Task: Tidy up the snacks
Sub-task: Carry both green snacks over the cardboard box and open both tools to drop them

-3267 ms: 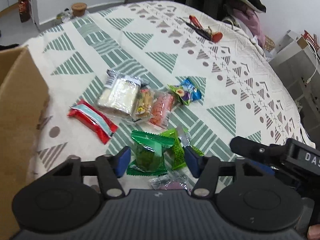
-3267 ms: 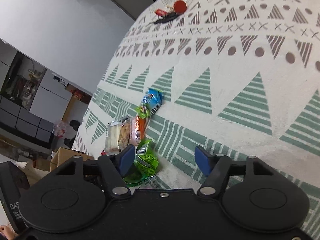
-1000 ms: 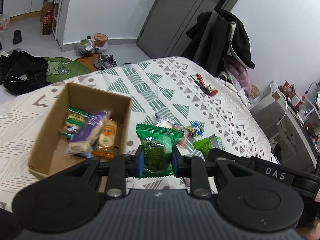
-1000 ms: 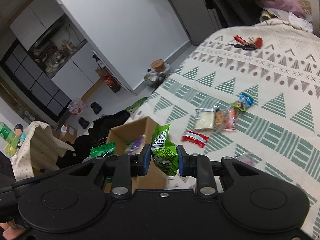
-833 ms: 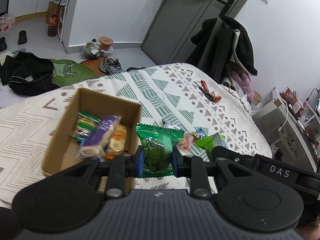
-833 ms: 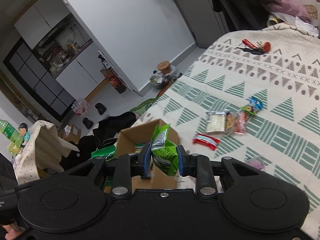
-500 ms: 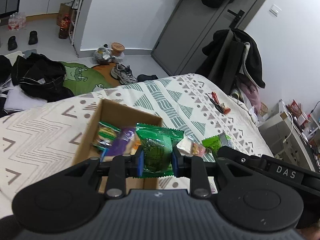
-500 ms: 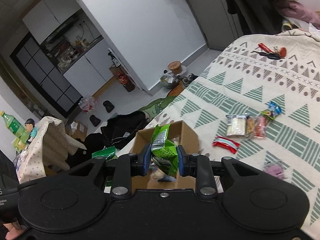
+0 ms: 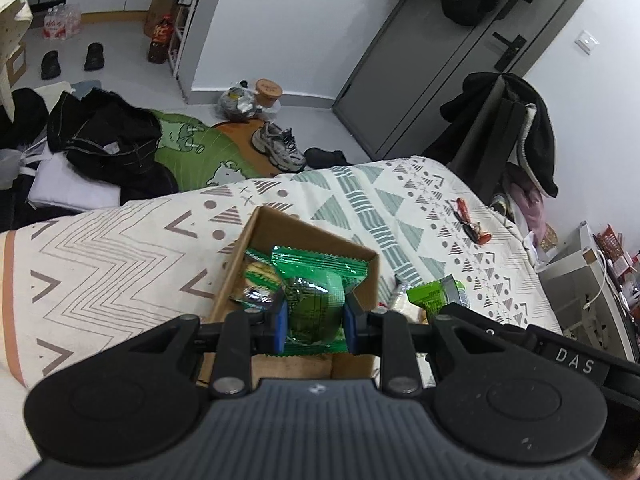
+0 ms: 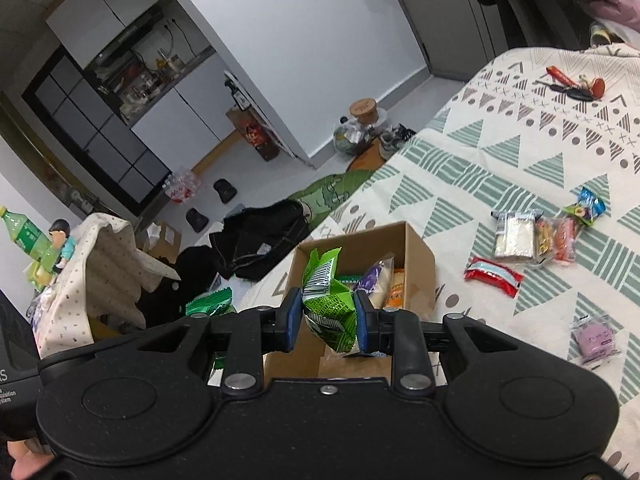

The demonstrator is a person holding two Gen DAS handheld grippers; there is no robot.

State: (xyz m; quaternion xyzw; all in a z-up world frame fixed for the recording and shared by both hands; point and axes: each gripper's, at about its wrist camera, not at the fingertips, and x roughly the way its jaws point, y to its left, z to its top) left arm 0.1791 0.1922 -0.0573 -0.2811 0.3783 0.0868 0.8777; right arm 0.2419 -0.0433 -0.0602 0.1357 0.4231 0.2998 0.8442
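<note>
Over the box: left gripper (image 9: 314, 322) clamps glossy dark-green packet (image 9: 316, 300); right gripper (image 10: 327, 318) clamps crinkled lime packet (image 10: 330, 304)
Box: cardboard box (image 10: 420, 256), open-topped
Right view only: red wrapper (image 10: 494, 276) on patterned cloth (image 10: 500, 152)

We see our left gripper (image 9: 314, 327) with black arms, blue pads, silver screws and a ribbed grey body; our right gripper (image 10: 328, 321) is all black, blue-padded, marked with white letters.
</note>
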